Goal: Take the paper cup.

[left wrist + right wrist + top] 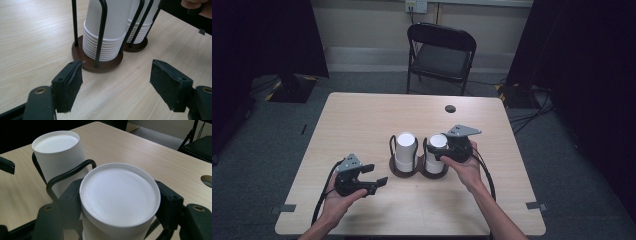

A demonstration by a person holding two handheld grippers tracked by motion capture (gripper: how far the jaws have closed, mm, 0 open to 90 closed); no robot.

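Pale wooden table (362, 115) on grey floor, with dark curtains at both sides and a black folding chair (441, 52) at 12 o'clock behind it.

Near table centre, slightly toward 3 o'clock: right stack of white paper cups (436, 153), upside down, standing upright in a black wire holder on a round dark wooden base (433, 173). Clamped near its top by the right gripper (447, 148), one black pad on each side of the topmost cup (120, 195), both pads pressing against the cup wall. Held by the right hand (462, 167), coming from 5 o'clock.

Just beside it at 9 o'clock: left stack of cups (405, 150), also upside down and upright, in its own wire holder (101, 32) on a second round base (100, 63); the two bases touching or almost touching, cannot tell which. Many cup rims visible in rings at the bottom of this stack.

Further out, at 8 o'clock from the stacks: left gripper (374, 176), in the left hand (339, 200), jaws wide apart, nothing between them, pointing toward the left base but apart from it.

Small dark round hole (450, 108) in the table at 1 o'clock from the stacks.
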